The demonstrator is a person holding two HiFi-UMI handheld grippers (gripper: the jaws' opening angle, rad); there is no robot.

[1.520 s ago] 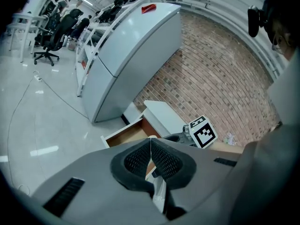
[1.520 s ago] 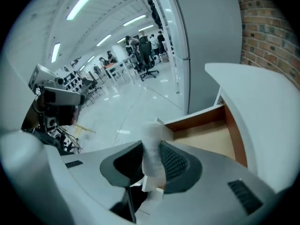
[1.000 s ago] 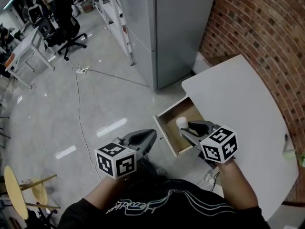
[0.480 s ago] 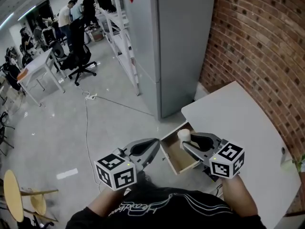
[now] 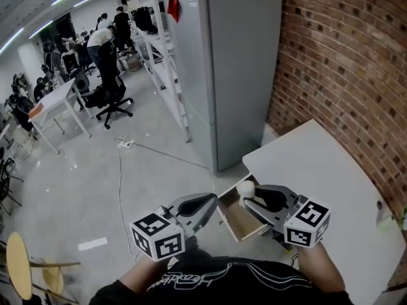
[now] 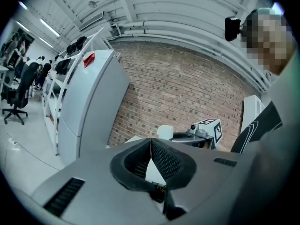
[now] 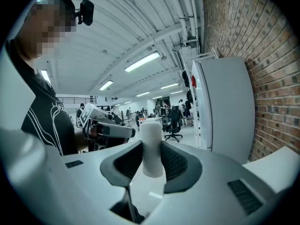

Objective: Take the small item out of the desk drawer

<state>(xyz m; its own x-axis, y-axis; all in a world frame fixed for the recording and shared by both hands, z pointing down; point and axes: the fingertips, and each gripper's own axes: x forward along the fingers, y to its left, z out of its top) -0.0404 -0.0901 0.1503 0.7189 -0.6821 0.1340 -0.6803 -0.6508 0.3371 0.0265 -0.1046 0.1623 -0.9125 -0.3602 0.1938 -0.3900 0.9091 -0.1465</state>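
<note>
A small white cylinder (image 7: 151,146) stands upright between the pads of my right gripper (image 7: 151,156), which is shut on it. In the head view the cylinder (image 5: 245,189) is lifted above the open wooden drawer (image 5: 234,220) at the white desk's (image 5: 324,170) near left edge, with the right gripper (image 5: 249,197) over the drawer. My left gripper (image 5: 211,203) hangs just left of the drawer, apart from it. Its pads meet with nothing between them in the left gripper view (image 6: 150,154).
A tall grey cabinet (image 5: 219,68) stands behind the desk, and a brick wall (image 5: 343,62) runs along the right. A white cable (image 5: 121,170) lies on the grey floor. Office chairs (image 5: 108,88) and people are far back left. A wooden stool (image 5: 16,265) is at the lower left.
The right gripper has risen out of the drawer with the white cylinder. The head camera has tilted up, showing more of the room. The left gripper has drifted slightly right.
</note>
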